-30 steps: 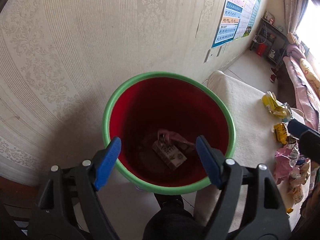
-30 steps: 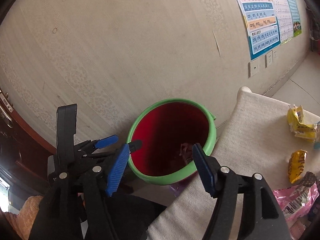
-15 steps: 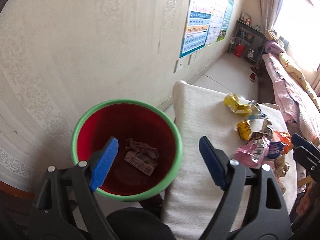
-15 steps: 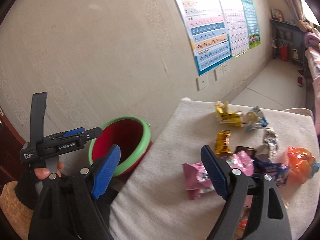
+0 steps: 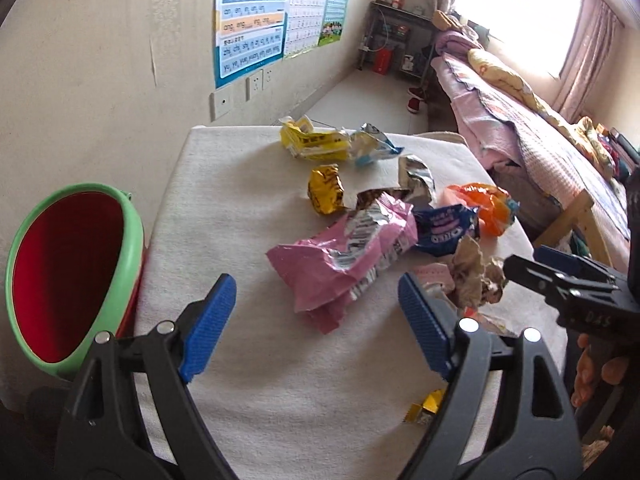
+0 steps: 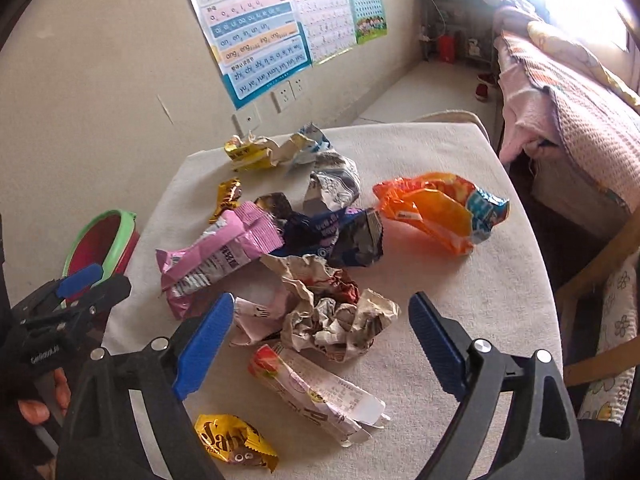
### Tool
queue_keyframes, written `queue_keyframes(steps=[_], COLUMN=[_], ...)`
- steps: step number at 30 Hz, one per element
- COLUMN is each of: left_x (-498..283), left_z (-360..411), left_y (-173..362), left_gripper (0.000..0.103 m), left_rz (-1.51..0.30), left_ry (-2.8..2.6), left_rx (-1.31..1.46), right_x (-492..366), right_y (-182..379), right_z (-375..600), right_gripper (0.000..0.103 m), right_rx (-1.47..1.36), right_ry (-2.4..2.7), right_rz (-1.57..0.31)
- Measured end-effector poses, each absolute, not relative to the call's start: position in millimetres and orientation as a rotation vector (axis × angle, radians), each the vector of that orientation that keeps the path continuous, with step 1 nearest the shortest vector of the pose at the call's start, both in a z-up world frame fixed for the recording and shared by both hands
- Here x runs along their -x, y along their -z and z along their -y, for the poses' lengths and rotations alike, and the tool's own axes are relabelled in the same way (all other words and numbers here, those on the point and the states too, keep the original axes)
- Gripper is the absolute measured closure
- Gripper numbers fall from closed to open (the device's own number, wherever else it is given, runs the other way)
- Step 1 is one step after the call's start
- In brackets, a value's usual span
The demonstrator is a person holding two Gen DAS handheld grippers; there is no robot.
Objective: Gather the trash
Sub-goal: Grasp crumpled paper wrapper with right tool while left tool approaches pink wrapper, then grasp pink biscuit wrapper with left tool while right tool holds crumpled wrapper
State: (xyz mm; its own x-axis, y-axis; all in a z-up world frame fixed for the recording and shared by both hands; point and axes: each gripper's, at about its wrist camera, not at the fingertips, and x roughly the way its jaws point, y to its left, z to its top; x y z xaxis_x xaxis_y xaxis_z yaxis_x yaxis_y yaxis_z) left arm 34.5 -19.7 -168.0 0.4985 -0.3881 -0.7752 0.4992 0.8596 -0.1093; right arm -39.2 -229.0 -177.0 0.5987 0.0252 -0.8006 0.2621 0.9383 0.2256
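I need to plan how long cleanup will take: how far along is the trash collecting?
Early, by the look of it. Done: cannot tell; the bin's bottom is hidden. In hand: nothing; the left gripper and right gripper are open and empty above the table. Left: pink wrapper, orange bag, crumpled paper and several more.

Beige wall (image 5: 100, 60) with posters (image 6: 256, 28) (bright window (image 5: 516, 12) beyond bed (image 5: 532, 136)).

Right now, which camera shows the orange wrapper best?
The right wrist view: the orange wrapper lies whole and unobstructed there. In the left wrist view it sits farther off, smaller, partly hidden behind the blue wrapper.
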Motion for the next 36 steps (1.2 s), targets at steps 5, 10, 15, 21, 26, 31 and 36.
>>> queue_keyframes(steps=[5,10,15,21,26,31,36], left_x=[-30.3,-28.9,-25.4,-39.1,-63.3,-65.7,-61.2], left_z=[29.6,38.3,47.0,56.3,62.8,68.8,63.3], left_y=[174.2,178.7,183.6,180.6,185.4,184.7,181.7], left_gripper=[0.022,0.028,0.047,0.056,0.056,0.055,0.052], left_rz=[-0.924,-0.959,-0.964,-0.947,-0.973,-0.968,-0.955], left_ry=[0.573,0.570,0.565,0.551,0.502,0.491,0.497], left_rx=[-0.165,-0.215,-0.267,-0.260,-0.205,-0.222,-0.252], right_x=[15.7,-1.1,6.3,31.2,39.4,45.1,46.9], right_y=[200.7,222.5,207.1,174.5,155.6,148.8,152.2], right_z=[242.7,242.2,239.9,235.6,233.2,235.8,236.8], right_gripper=[0.026,0.060,0.075,0.075,0.075,0.075,0.075], right_rx=[-0.408,-0.428,-0.427,-0.456,-0.446,-0.451,-0.465], right_ry=[0.165,0.113,0.056,0.024,0.025,0.035,0.041], right_rz=[-0.989,-1.069,-1.013,-0.898,-0.846,-0.831,-0.836])
